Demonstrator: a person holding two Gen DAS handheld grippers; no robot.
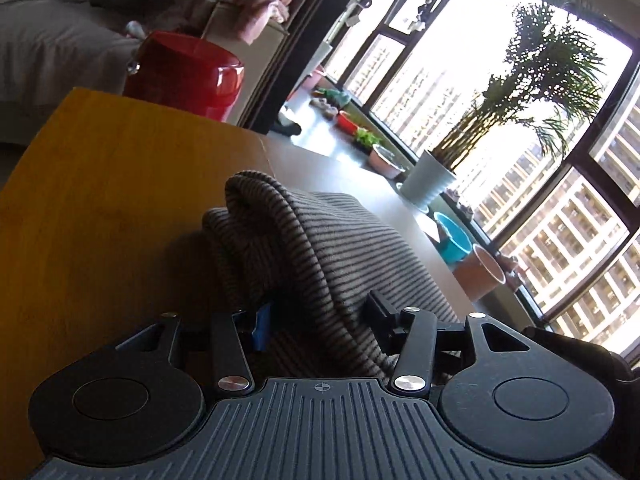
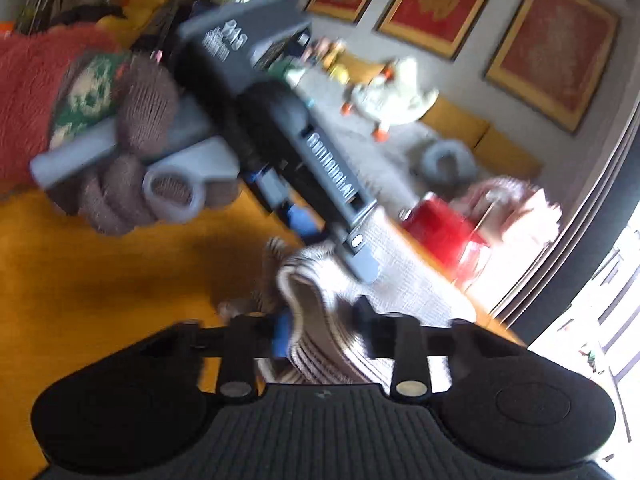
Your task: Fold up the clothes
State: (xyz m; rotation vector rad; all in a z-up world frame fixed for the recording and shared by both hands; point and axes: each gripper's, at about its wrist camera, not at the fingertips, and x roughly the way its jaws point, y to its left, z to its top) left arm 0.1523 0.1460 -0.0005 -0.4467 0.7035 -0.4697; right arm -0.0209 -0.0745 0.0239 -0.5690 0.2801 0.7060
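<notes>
While the left wrist view stays sharp, the left gripper (image 1: 320, 320) has its jaws apart with a fold of the striped garment (image 1: 304, 248) bunched between them; whether the pads press it cannot be told. That garment lies on the wooden table (image 1: 100, 200), nearer than the red container (image 1: 188, 72).

Right wrist view, blurred: right gripper (image 2: 324, 334) jaws clamped on the striped garment's edge. Lettering on the other gripper's body is unreadable. A gloved hand (image 2: 132, 152) holds it above the table.

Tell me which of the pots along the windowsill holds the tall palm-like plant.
The white ribbed pot, the tallest one. The plant rises from it against the window. The blue bowl and brown pot nearer the camera show no such plant.
</notes>
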